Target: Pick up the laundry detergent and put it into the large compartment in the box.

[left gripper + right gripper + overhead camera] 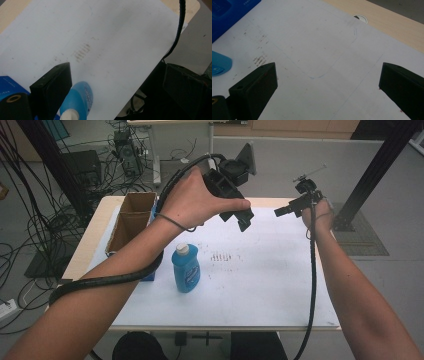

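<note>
Bottle (186, 268): blue glossy plastic, white cap

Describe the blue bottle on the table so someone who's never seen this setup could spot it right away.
Start at the white sheet covering the table; near its left edge lies a cardboard box. Just right of the box's near end stands the blue bottle, upright. Its white cap and rounded translucent blue body set it apart from the flat blue box beside it.

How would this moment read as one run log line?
left gripper: open, empty, raised | right gripper: open, empty, raised | blue bottle: upright on table, untouched
</note>
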The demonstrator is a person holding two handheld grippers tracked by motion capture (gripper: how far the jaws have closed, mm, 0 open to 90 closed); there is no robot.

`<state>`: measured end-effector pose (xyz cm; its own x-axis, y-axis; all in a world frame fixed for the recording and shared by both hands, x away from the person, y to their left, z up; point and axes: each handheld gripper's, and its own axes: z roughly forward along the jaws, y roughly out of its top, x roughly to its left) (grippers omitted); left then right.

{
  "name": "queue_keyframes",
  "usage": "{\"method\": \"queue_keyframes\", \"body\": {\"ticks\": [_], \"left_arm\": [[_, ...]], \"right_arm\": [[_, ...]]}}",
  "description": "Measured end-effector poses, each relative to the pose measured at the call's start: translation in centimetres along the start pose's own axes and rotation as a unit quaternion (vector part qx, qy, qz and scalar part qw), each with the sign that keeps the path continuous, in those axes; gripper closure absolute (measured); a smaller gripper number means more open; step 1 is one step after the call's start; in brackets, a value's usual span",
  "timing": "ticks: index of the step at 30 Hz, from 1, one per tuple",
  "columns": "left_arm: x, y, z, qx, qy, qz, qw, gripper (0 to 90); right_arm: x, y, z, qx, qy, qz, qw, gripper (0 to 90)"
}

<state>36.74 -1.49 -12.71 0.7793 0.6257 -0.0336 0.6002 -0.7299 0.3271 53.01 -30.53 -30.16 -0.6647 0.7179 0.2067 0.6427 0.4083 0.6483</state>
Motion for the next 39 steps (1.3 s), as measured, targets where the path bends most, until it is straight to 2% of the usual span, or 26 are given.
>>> {"method": "queue_keyframes", "body": {"ticks": [4, 8, 10, 19, 26, 39], "left_arm": [[0.2, -0.1, 0.2, 0.001, -0.002, -0.001, 1.0000, 8.9], [0.2, -0.1, 0.4, 0.001, -0.004, 0.001, 1.0000, 8.7], [0.2, -0.1, 0.4, 0.001, -0.004, 0.001, 1.0000, 8.7], [0.5, -0.1, -0.2, 0.000, 0.004, 0.001, 1.0000, 8.6], [1.1, -0.8, -0.8, -0.003, 0.013, -0.011, 0.9999, 8.6], [3.1, -2.9, -0.9, 0.009, 0.032, -0.043, 0.9985, 8.6]], "right_arm": [[-0.2, -0.3, 0.3, -0.004, 0.003, 0.005, 1.0000, 1.7], [-0.4, -0.4, 0.6, 0.006, -0.002, 0.005, 1.0000, 1.8], [-0.5, -0.3, 0.7, 0.000, -0.002, 0.006, 1.0000, 1.7], [-0.7, -0.3, 0.5, 0.000, -0.011, 0.002, 0.9999, 1.7], [-0.8, -0.3, 0.6, 0.000, -0.009, 0.005, 0.9999, 1.7], [-0.6, -0.1, 0.8, 0.001, -0.009, 0.000, 1.0000, 1.7]]}}
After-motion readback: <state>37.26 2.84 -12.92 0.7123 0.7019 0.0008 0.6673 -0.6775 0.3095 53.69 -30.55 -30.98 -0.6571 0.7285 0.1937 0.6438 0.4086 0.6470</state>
